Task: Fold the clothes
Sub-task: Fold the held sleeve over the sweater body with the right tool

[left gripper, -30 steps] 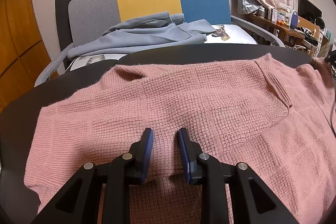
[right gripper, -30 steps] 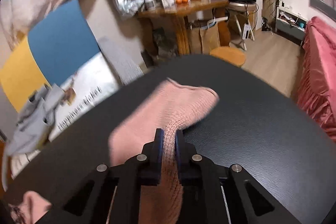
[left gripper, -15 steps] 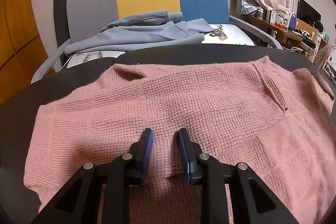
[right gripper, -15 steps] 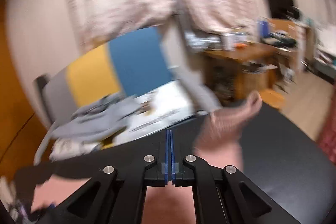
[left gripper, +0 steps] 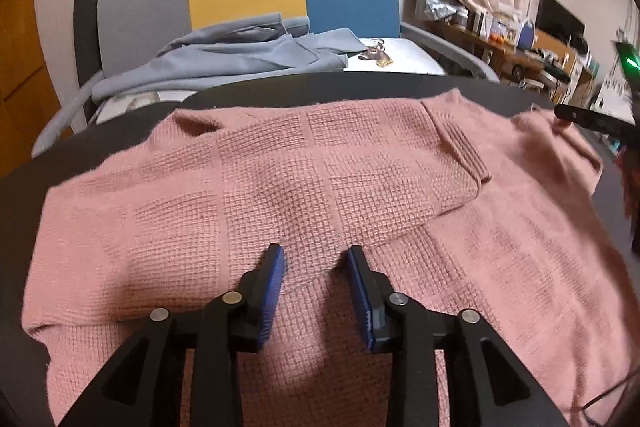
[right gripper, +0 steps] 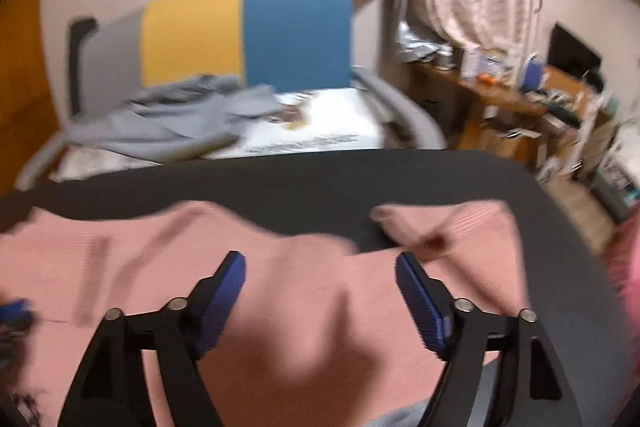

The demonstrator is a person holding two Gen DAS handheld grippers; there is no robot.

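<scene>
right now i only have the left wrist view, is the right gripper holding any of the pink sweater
observer: no, the right gripper is wide open. Its jaws have just been opening and nothing is pinched between them; the pink sweater lies underneath.
operator: where's the sleeve end then
observer: the sleeve end lies on the black table, just ahead of the right-hand finger and clear of both pads. The picture is blurred, so I cannot tell how flat it lies.
</scene>
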